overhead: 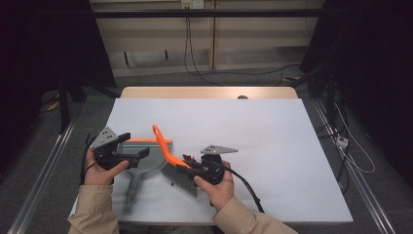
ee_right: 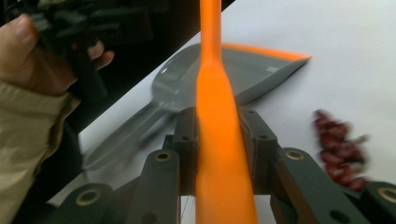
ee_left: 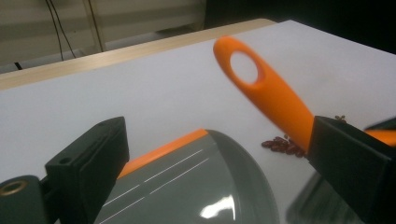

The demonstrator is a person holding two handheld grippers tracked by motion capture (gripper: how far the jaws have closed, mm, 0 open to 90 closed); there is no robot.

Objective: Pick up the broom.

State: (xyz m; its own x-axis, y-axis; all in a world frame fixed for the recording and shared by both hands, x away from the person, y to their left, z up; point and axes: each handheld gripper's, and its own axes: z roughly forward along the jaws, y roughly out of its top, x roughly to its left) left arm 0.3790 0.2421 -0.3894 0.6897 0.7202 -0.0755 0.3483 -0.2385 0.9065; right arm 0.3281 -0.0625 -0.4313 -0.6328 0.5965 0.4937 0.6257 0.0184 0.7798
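High view: seen on white table (overhead: 272, 141), grey dustpan (overhead: 141, 158) with orange lip, lying at 9 o'clock of table centre, handle toward 6 o'clock. Left gripper (overhead: 139, 153) held just above dustpan, jaws parted, holding nothing. Right gripper (overhead: 187, 165) clamped on brush (overhead: 168, 153), orange handle pointing to 11 o'clock, grey bristles on table at 6 o'clock.

Left gripper view: 2 black jaws set wide apart, dustpan (ee_left: 196, 186) between and below. Brush handle (ee_left: 266, 93) with hanging hole at 2 o'clock; small red beans (ee_left: 282, 145) just beside it.

Right gripper view: jaws closed on orange handle (ee_right: 219, 140). Beans (ee_right: 338, 149) at 3 o'clock, dustpan (ee_right: 187, 88) at 11 o'clock, left hand (ee_right: 42, 60) at 10 o'clock.
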